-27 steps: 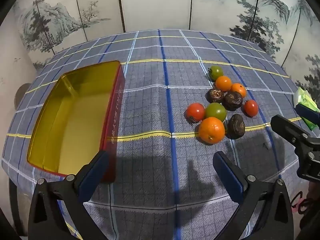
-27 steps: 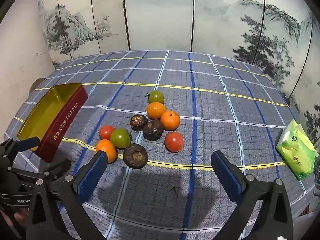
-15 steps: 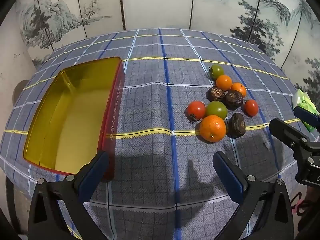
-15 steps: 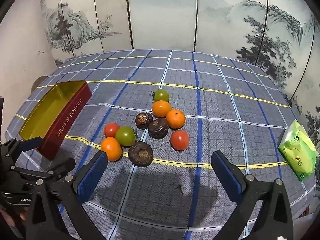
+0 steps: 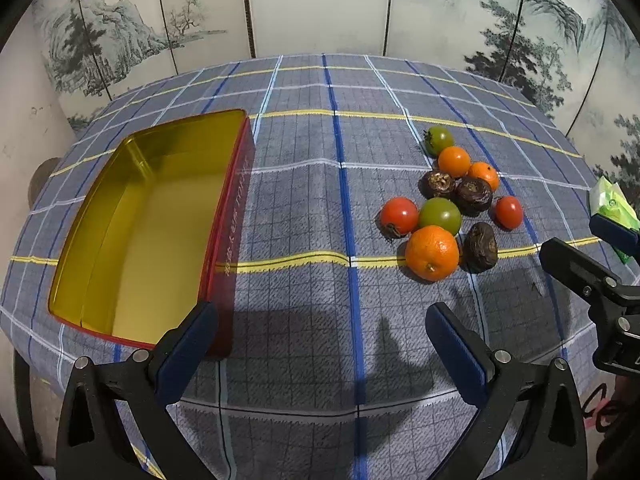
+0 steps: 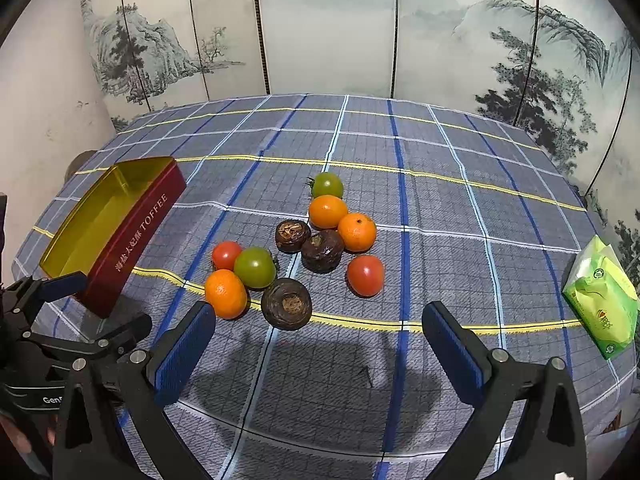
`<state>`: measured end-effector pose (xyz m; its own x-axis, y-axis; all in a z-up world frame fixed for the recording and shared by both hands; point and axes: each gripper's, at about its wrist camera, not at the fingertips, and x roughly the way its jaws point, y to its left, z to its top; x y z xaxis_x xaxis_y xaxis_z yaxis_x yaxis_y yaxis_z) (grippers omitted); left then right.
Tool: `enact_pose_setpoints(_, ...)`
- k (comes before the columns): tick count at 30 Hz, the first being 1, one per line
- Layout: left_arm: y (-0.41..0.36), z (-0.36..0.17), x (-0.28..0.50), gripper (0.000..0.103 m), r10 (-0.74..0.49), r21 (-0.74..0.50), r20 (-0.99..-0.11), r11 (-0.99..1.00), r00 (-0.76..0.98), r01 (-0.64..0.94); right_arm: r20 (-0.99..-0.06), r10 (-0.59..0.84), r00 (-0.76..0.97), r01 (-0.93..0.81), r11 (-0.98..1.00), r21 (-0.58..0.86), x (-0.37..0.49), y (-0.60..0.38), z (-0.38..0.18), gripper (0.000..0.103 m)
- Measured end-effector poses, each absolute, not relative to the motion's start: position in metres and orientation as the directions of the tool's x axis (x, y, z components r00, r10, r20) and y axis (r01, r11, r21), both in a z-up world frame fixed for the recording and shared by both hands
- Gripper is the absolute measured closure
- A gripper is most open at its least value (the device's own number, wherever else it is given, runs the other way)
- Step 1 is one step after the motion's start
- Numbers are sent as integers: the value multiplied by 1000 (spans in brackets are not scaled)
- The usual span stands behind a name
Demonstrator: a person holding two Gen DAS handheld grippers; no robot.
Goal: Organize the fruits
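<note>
A cluster of fruit lies on the plaid tablecloth: oranges (image 5: 432, 253) (image 6: 225, 293), red tomatoes (image 5: 399, 215) (image 6: 365, 275), green tomatoes (image 5: 440, 214) (image 6: 255, 267) and dark brown wrinkled fruits (image 5: 482, 246) (image 6: 286, 302). A red tin (image 5: 230, 224) (image 6: 132, 236) with an empty gold inside stands to the left of them. My left gripper (image 5: 322, 338) hovers open above the near cloth, beside the tin's near corner. My right gripper (image 6: 318, 338) is open too, just short of the nearest fruits, and shows at the right edge of the left wrist view.
A green tissue pack (image 6: 602, 298) (image 5: 614, 210) lies near the table's right edge. A painted folding screen (image 6: 328, 32) stands behind the table. The table's near edge runs just below both grippers.
Both grippers have drawn back and up slightly, so the fruit and the tin sit a little lower in both views. Both pairs of jaws have stayed wide, and no fruit has moved.
</note>
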<state>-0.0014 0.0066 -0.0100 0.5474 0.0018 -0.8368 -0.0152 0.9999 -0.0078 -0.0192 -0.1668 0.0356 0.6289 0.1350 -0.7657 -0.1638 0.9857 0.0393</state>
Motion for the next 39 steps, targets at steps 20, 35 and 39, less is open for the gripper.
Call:
enact_pose_setpoints(20,15,-14,0,1,21,-7,-853,999,522,-50,-773,138,620,-168,985,41,-18,-163,33,0)
enact_pose_setpoints(35,11,-10,-1,5,29,7,-842,999,539,-43,-775,137,617,-167,985,41,-17,-163,32,0)
enact_pose_setpoints(39,10,-10,-2,5,28,7,-841,999,540,-42,-775,138,617,-167,985,42,-17,-163,32,0)
